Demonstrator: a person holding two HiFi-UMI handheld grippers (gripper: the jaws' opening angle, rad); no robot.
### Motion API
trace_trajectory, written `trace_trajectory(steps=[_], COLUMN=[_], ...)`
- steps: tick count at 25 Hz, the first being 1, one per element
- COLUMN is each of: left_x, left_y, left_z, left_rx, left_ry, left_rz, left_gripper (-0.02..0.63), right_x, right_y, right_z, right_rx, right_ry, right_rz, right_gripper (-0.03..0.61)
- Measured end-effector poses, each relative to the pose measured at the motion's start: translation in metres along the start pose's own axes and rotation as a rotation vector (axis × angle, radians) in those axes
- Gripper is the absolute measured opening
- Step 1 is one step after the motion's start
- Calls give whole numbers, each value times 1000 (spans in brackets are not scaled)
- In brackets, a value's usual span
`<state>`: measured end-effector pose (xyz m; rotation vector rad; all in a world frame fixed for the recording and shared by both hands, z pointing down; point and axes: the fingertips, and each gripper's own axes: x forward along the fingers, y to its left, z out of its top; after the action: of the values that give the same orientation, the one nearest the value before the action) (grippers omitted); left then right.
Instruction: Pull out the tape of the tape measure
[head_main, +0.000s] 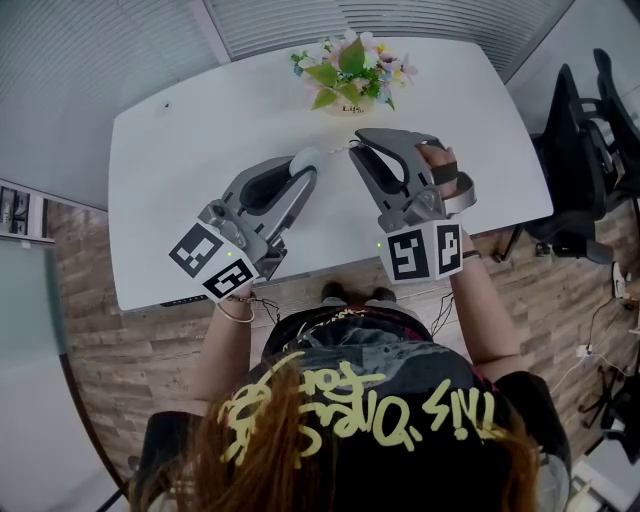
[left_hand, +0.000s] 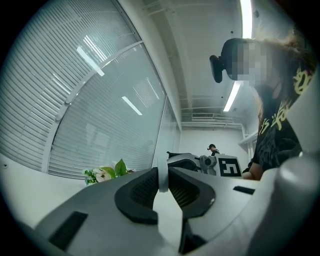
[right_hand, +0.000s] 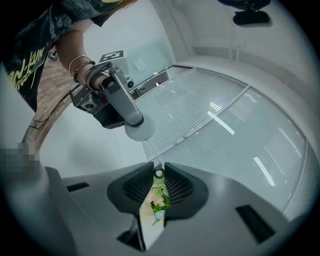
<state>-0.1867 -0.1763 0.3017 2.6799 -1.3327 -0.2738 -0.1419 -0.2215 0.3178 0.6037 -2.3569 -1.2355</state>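
Left gripper (head_main: 298, 168) tight around the tape measure (right_hand: 139, 129) — right gripper (head_main: 356, 143) tight on the tape end (right_hand: 158, 173)

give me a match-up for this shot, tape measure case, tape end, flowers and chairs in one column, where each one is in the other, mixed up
Things
1. white tape measure case
2. tape's end tab
3. flower pot
4. black chairs

Places
A. at the far edge of the white table
B. pinched in the right gripper
C. on the floor, right of the table
D. clamped in the left gripper

Pairs: 1-D, 2-B, 3-A, 4-C
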Motion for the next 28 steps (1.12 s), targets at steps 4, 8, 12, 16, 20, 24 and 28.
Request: trace_trajectory(steps=[4, 8, 12, 16, 20, 24, 28], left_x=[0, -1, -1, 0, 1, 1, 0], left_y=[0, 1, 1, 1, 2, 2, 4], left_z=[0, 0, -2, -3, -3, -3, -7], left_rx=[0, -2, -8, -7, -1, 1, -1], left_ry=[3, 4, 4, 11, 21, 30, 47], left_rz=[-2, -5, -13, -22, -28, -29, -31], left_gripper=[61, 61, 61, 61, 61, 61, 61], right_x=[1, 2, 4, 5, 7, 7, 9], right_y=[4, 6, 9, 12, 15, 16, 22], right_z=[3, 7, 9, 13, 16, 17, 18], right_rx=[-2, -5, -14, -27, -41, -48, -90], right_ry=[-3, -7, -8, -9, -12, -9, -4], right_rz=[6, 8, 13, 20, 25, 27, 33], right_gripper=[69, 69, 69, 69, 69, 69, 69])
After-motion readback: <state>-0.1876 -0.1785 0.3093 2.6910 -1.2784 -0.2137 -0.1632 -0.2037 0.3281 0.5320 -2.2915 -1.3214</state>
